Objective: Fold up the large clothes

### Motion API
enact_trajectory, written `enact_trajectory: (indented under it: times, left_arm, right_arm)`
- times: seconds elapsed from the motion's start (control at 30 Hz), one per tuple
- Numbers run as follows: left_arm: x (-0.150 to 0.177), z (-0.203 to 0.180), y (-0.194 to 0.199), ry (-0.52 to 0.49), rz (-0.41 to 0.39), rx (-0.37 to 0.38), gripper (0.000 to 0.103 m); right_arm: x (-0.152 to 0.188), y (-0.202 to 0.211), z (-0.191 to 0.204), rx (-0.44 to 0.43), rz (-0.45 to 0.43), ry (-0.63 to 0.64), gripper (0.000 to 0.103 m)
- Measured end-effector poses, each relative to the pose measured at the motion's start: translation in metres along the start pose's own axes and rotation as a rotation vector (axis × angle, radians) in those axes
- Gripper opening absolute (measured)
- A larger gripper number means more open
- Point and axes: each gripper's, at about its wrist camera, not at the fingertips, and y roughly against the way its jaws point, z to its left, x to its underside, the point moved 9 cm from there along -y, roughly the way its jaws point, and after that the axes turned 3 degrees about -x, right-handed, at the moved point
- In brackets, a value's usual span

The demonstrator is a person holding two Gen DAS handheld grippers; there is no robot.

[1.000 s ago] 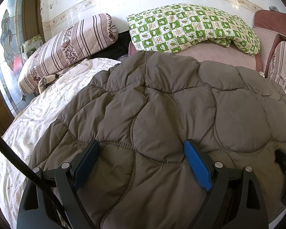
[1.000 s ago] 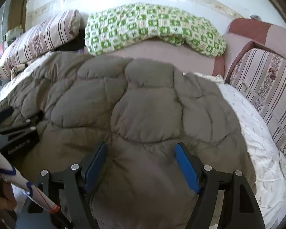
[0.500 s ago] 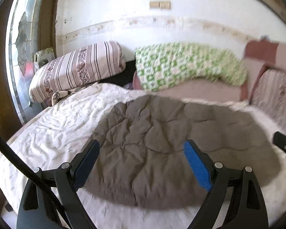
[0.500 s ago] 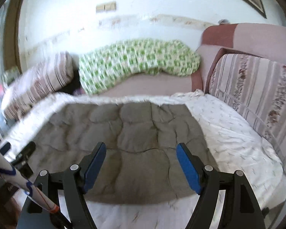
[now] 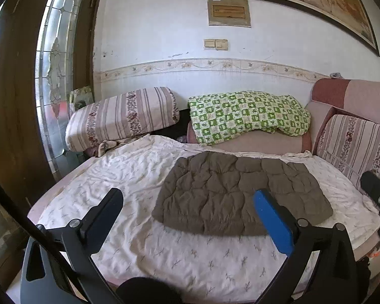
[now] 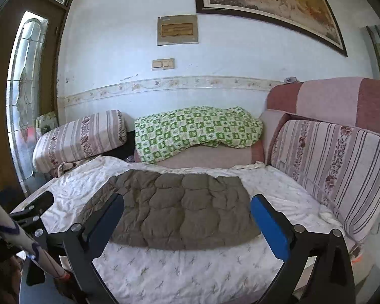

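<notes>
Folded brown quilted jacket, a flat, roughly rectangular pad with puffy stitched lobes, lying on the white sprigged sheet at mid-bed. Behind the jacket: a green-and-white checked quilt and, to its left, a striped bolster; a striped cushion stands to the jacket's right. Left gripper and right gripper hang clear of the jacket, jaws opening wide with nothing between them.
</notes>
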Motion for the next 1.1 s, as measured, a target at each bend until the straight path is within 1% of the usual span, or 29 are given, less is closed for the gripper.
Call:
enact_trajectory:
  times: [0.07, 0.1, 0.17, 0.27, 0.4, 0.5, 0.57, 0.7, 0.83, 0.93, 1.1]
  left_arm:
    - [0.002, 0.005, 0.002, -0.006, -0.007, -0.059, 0.103]
    - [0.004, 0.006, 0.002, -0.008, 0.005, -0.07, 0.103]
    - [0.01, 0.005, -0.005, -0.007, 0.057, -0.058, 0.103]
    - [0.016, 0.006, -0.012, -0.011, 0.088, -0.064, 0.103]
    - [0.021, 0.002, -0.018, -0.03, 0.107, -0.074, 0.103]
    - [0.024, -0.002, -0.022, -0.032, 0.124, -0.06, 0.103]
    - [0.028, -0.004, -0.028, -0.055, 0.152, -0.087, 0.103]
    - [0.035, -0.008, -0.033, -0.129, 0.165, -0.144, 0.103]
    - [0.04, -0.013, -0.035, -0.175, 0.172, -0.154, 0.103]
    - [0.041, -0.015, -0.037, -0.198, 0.162, -0.164, 0.103]
    - [0.047, -0.016, -0.044, -0.192, 0.192, -0.142, 0.103]
  right_arm:
    - [0.007, -0.004, 0.003, 0.014, 0.028, 0.012, 0.103]
    - [0.01, -0.006, 0.004, 0.019, 0.046, 0.014, 0.103]
    - [0.017, -0.012, 0.002, 0.026, 0.084, 0.009, 0.103]
    - [0.028, -0.02, -0.003, 0.051, 0.129, -0.002, 0.103]
    - [0.037, -0.031, -0.01, 0.074, 0.169, -0.001, 0.103]
    - [0.042, -0.037, -0.011, 0.082, 0.187, -0.001, 0.103]
    - [0.044, -0.04, -0.012, 0.089, 0.196, 0.001, 0.103]
    - [0.049, -0.048, -0.011, 0.095, 0.217, 0.0, 0.103]
    - [0.055, -0.056, -0.008, 0.094, 0.242, 0.009, 0.103]
    - [0.058, -0.06, -0.006, 0.093, 0.253, 0.013, 0.103]
    - [0.062, -0.062, -0.005, 0.102, 0.264, 0.026, 0.103]
